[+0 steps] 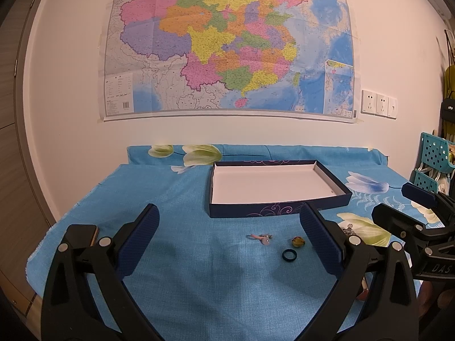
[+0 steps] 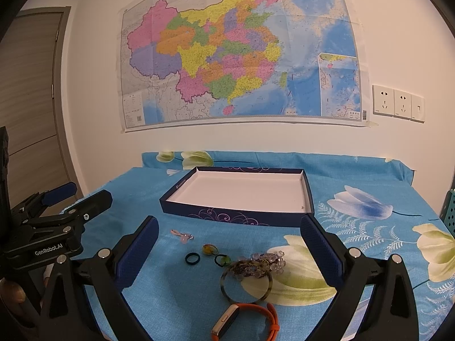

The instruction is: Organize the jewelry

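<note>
Starting state: both grippers hover above the blue floral cloth (image 2: 176, 298) on the desk, nothing gripped; no piece is in the box yet.
Landmark: open navy box (image 2: 239, 216), white inside, empty, lying flat on the cloth.
Left gripper (image 1: 227, 241): jaws wide apart, held over the cloth in front of the box.
Right gripper (image 2: 230, 247): jaws wide apart, also in front of the box, with most of the jewelry between its fingers in view.
Jewelry, all in front of the box: pink clip (image 2: 182, 236) nearest its front wall; dark ring (image 2: 192, 258) and yellow-green ring (image 2: 209, 249) a little further out; beaded bracelet (image 2: 267, 260) lying across the mottled bangle (image 2: 246, 284), touching it; orange wristband (image 2: 244, 322) furthest from the box.
Step judged: first pick, probably a small ring.
Method: come down straight over one piece, fingers straddling it, tips close to the cloth; close slowly.
Risk: thin rings may slip or catch fabric; bracelet and bangle may lift together.
</note>
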`<state>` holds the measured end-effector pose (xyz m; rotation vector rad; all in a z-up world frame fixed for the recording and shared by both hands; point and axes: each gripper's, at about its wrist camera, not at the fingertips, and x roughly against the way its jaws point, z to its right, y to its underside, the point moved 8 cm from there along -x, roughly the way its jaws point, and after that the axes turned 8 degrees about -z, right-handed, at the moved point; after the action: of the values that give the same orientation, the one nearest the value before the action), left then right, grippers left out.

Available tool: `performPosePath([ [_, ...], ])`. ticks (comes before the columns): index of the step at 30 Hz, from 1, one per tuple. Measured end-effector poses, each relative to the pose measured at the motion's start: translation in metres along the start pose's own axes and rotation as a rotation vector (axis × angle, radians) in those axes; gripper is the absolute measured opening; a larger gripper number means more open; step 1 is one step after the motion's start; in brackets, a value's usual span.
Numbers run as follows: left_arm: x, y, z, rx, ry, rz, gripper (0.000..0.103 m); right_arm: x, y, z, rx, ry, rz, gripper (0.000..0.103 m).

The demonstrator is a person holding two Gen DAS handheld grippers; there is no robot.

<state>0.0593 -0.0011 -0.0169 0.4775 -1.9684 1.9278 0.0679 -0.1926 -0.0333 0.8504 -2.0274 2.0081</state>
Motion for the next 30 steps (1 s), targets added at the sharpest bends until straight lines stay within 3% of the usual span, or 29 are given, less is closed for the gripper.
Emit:
performPosePath([
  [30, 0.0037, -0.0037, 0.0003, 0.002, 0.002, 0.005, 0.097, 0.0007, -0.0010, 0.0001, -0.004, -0.011, 0.006, 0.096],
])
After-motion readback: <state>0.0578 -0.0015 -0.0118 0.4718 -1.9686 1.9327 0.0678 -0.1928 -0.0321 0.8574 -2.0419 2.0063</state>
